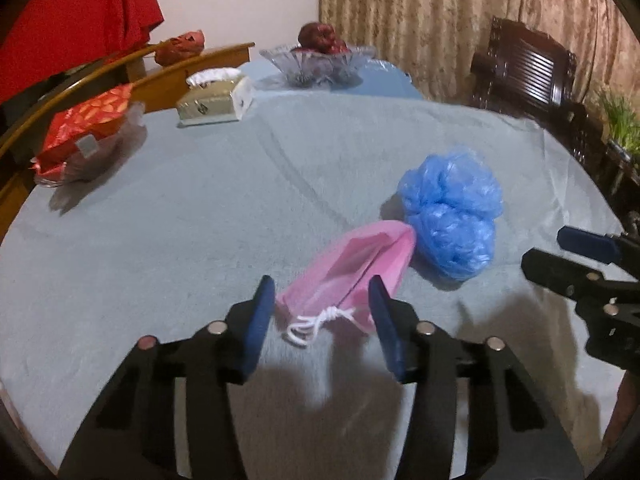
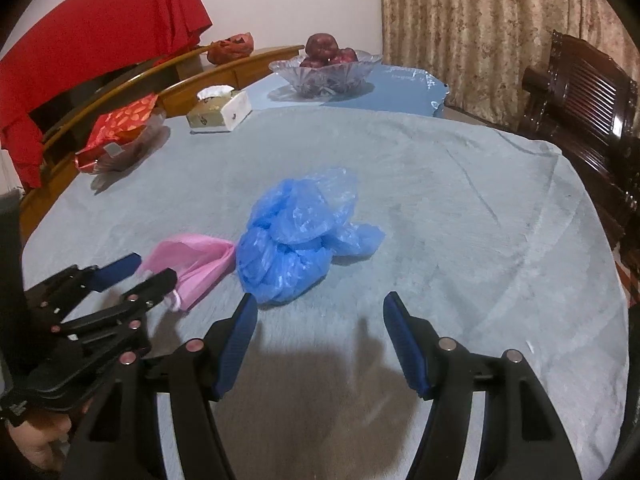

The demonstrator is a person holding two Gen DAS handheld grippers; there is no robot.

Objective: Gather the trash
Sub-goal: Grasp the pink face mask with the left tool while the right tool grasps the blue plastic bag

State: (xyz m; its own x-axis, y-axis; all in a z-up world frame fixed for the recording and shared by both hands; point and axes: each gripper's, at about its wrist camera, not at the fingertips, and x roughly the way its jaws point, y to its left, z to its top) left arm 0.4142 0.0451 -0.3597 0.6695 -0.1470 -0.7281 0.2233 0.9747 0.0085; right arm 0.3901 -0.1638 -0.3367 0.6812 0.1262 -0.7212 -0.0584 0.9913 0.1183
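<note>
On a table under a pale blue-grey cloth (image 1: 180, 220), a pink drawstring pouch (image 1: 352, 272) lies flat with its white cord end nearest the left gripper (image 1: 322, 312), whose blue-padded jaws stand apart on either side of the pouch's tied end; the pads do not appear to press on it, though blur makes contact hard to judge. Touching the pouch's far tip is a crumpled blue plastic bag (image 2: 296, 236), bunched into a loose heap. The right gripper (image 2: 320, 324) hangs just short of that bag with its jaws spread and nothing between them. At the far end a cut-glass bowl (image 2: 320, 74) holds dark red fruit, probably apples (image 2: 322, 46). Beside it sits a tissue box (image 2: 220, 112) with a white tissue poking from the top. Nearer the table's left edge a clear dish (image 1: 80, 168) carries a red patterned packet (image 1: 86, 124).
</note>
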